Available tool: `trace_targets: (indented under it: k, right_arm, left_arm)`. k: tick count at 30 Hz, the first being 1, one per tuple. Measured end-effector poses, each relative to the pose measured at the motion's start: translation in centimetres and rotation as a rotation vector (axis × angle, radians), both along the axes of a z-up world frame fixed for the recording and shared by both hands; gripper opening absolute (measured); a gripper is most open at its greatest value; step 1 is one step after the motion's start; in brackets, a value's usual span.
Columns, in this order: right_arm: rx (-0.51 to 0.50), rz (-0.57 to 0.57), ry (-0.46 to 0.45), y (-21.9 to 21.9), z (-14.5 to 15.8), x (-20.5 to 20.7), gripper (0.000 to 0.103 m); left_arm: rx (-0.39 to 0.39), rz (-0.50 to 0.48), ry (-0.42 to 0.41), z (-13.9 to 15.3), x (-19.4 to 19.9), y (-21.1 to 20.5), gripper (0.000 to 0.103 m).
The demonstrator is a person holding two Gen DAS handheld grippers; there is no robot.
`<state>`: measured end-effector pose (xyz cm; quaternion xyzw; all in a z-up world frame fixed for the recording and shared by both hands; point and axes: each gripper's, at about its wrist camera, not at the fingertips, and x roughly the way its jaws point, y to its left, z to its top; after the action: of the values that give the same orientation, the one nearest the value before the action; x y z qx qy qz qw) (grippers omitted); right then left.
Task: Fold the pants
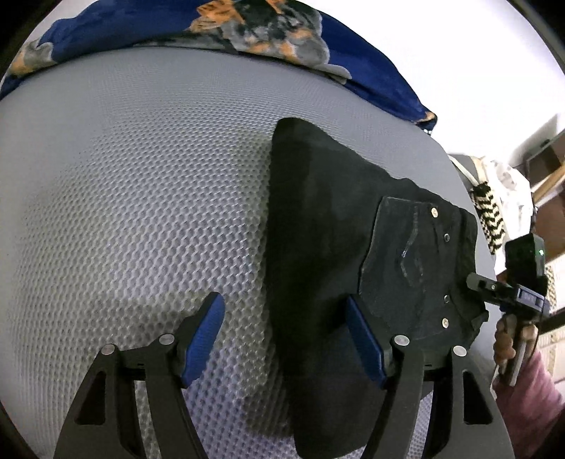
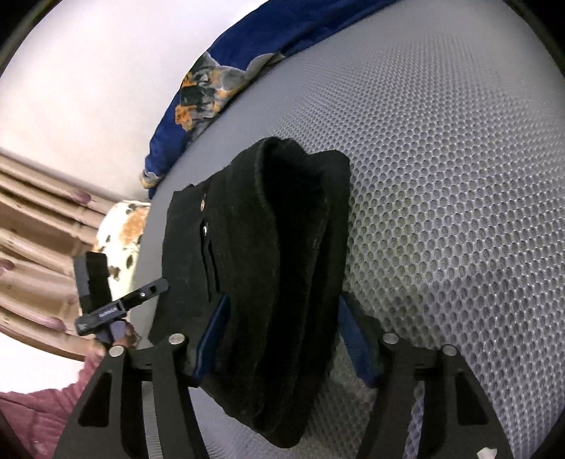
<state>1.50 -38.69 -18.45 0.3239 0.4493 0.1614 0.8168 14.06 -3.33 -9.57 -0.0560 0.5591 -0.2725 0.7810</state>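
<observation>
The black pants (image 1: 328,247) lie folded into a thick bundle on the grey mesh mattress (image 1: 141,212), back pocket with rivets facing up. My left gripper (image 1: 286,339) is open, its blue pads spread, the right pad over the bundle's near edge and the left pad over bare mattress. In the right wrist view the pants (image 2: 268,275) show as stacked folds. My right gripper (image 2: 282,339) is open with its jaws wide on either side of the bundle's near end. Each gripper shows in the other's view, at the bundle's edge (image 1: 508,286) (image 2: 120,300).
A blue patterned blanket (image 1: 247,31) is bunched along the far edge of the mattress, also in the right wrist view (image 2: 212,91). Off the mattress edge are a black-and-white zigzag cloth (image 1: 489,215), a spotted fabric (image 2: 123,233) and wooden furniture (image 2: 35,247).
</observation>
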Motion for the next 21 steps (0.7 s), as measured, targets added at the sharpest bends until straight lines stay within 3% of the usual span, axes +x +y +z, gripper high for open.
trace_targets:
  k: [9, 13, 15, 17, 21]
  right_arm:
    - [0.074, 0.088, -0.016, -0.5, -0.2, 1.9, 0.054]
    - [0.156, 0.099, -0.004, -0.8, -1.0, 3.3, 0.040]
    - [0.170, 0.106, -0.001, -0.9, -1.2, 3.8, 0.038]
    - [0.175, 0.103, 0.000, -0.9, -1.1, 3.9, 0.037]
    - [0.138, 0.060, 0.001, -0.3, -0.6, 4.2, 0.036]
  left_arm:
    - [-0.002, -0.149, 0.010, -0.2, 1.6, -2.6, 0.072]
    - [-0.042, -0.176, 0.024, -0.3, 1.5, -3.0, 0.072]
    - [-0.044, -0.171, 0.001, -0.3, 1.3, -3.3, 0.071]
    - [-0.047, -0.149, -0.013, -0.4, 1.2, -3.5, 0.067]
    - [-0.031, -0.115, -0.031, -0.2, 1.1, -4.6, 0.046]
